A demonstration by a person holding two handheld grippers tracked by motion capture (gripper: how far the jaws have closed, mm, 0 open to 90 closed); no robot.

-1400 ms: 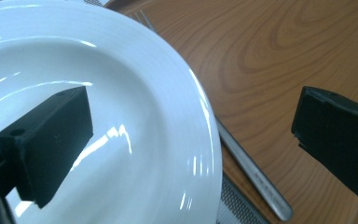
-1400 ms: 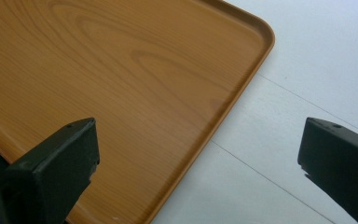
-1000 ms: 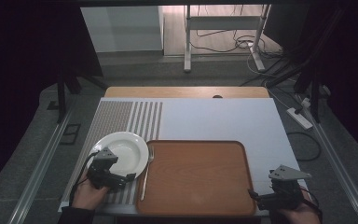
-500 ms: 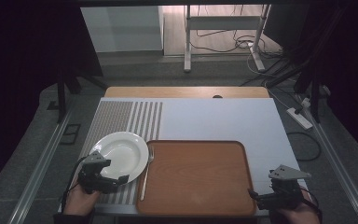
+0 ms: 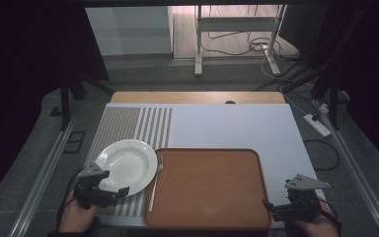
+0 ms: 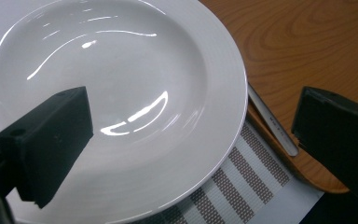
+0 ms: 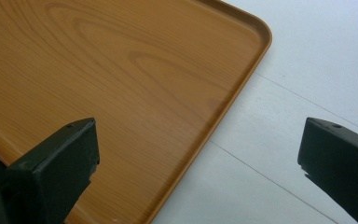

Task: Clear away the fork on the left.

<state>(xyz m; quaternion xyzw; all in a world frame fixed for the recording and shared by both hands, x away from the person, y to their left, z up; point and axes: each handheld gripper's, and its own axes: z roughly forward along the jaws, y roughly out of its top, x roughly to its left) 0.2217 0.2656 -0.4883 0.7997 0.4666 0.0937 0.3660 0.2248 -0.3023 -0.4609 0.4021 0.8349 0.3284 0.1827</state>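
A white plate [image 5: 127, 165] rests on the striped left part of the table mat. My left gripper [image 5: 121, 191] is open at the plate's near rim. In the left gripper view its jaws stand wide apart over the plate [image 6: 121, 93], holding nothing. A metal fork [image 5: 155, 182] lies between the plate and the brown wooden tray [image 5: 207, 187]; its handle [image 6: 270, 123] runs along the tray's edge [image 6: 307, 42]. My right gripper [image 5: 269, 207] is open at the tray's near right corner. Its jaws straddle the tray's rim [image 7: 242, 79] with nothing between them.
The white mat [image 5: 227, 126] stretches behind the tray, with grey stripes [image 5: 128, 123] at its left. A wooden table edge [image 5: 197, 97] lies beyond it. A power strip [image 5: 318, 124] and cables lie on the floor at the right.
My left gripper has drawn back slightly, left and toward the person, off the plate's near side. The right gripper has hardly moved.
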